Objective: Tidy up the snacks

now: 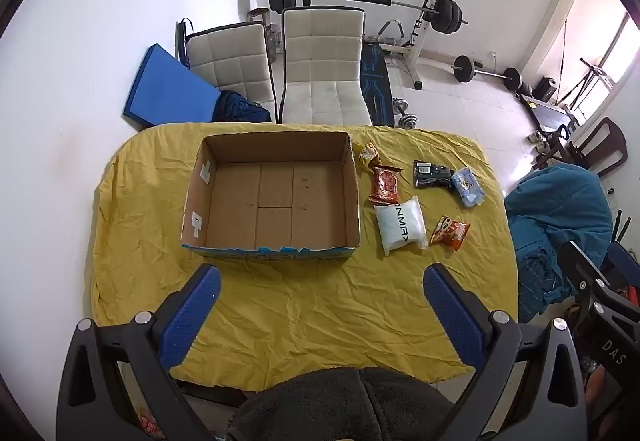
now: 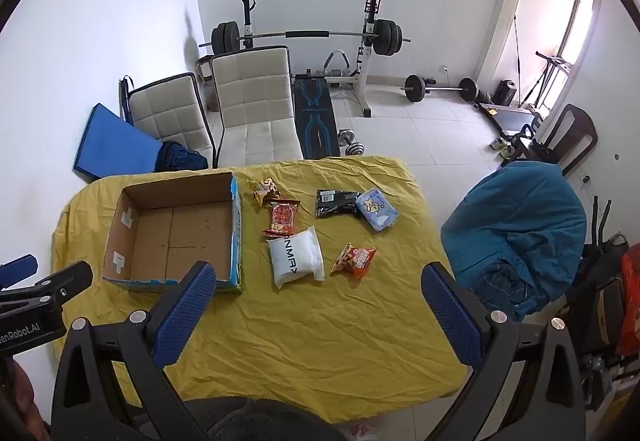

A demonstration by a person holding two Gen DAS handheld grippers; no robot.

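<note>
The tabletop (image 1: 280,305) is covered with a wrinkled yellow cloth and carries everything. The largest thing on it is an open cardboard box (image 1: 272,197), which stands on the left part and has nothing inside. To the right of the box six snacks lie on the cloth. The white packet (image 2: 296,255) is the biggest and lies nearest to the box's front corner. Behind it is the red packet (image 2: 282,217), and further back the small yellow packet (image 2: 265,189), just beside the box wall. The black packet (image 2: 336,202) and the light blue packet (image 2: 377,213) touch each other at the far right. The orange packet (image 2: 354,260) lies alone, right of the white one.

The left gripper (image 1: 320,281) hovers above the near part of the cloth, its blue fingers spread wide with nothing between them. The right gripper (image 2: 320,281) is the same: fingers wide apart, holding nothing, above the cloth in front of the snacks.
</note>
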